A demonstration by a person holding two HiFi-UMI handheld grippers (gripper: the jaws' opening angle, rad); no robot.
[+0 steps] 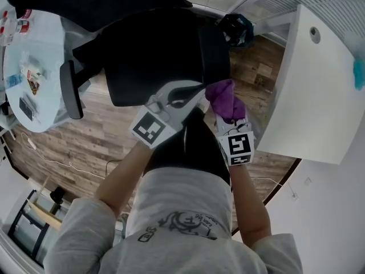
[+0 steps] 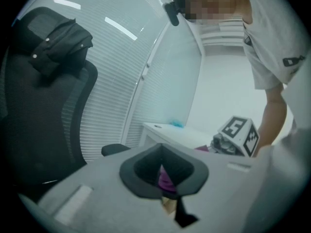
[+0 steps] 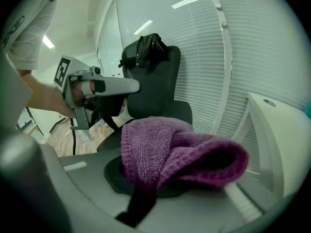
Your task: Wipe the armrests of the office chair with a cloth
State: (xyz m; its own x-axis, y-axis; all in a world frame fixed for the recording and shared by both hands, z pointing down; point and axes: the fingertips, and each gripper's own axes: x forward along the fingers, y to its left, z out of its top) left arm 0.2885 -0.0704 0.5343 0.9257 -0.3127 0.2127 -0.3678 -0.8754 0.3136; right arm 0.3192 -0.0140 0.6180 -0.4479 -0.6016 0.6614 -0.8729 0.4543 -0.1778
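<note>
The black office chair (image 1: 154, 61) stands in front of me, with one armrest (image 1: 69, 90) at its left and the other armrest (image 1: 214, 56) at its right. My right gripper (image 1: 221, 112) is shut on a bunched purple cloth (image 1: 225, 99), held just short of the right armrest. In the right gripper view the cloth (image 3: 180, 152) bulges over the right gripper (image 3: 146, 178) and hides its tips. My left gripper (image 1: 188, 93) hovers beside the cloth, shut and holding nothing. The left gripper view shows the left gripper (image 2: 163, 178), the chair back (image 2: 39, 106) and an armrest (image 2: 115, 149).
A white desk (image 1: 308, 84) stands close on the right, with window blinds (image 3: 252, 47) behind it. To the left is a round glass table (image 1: 28, 67) with small items on it. A dark jacket (image 2: 58, 45) hangs over the chair back. A cable (image 1: 63, 163) trails over the wooden floor.
</note>
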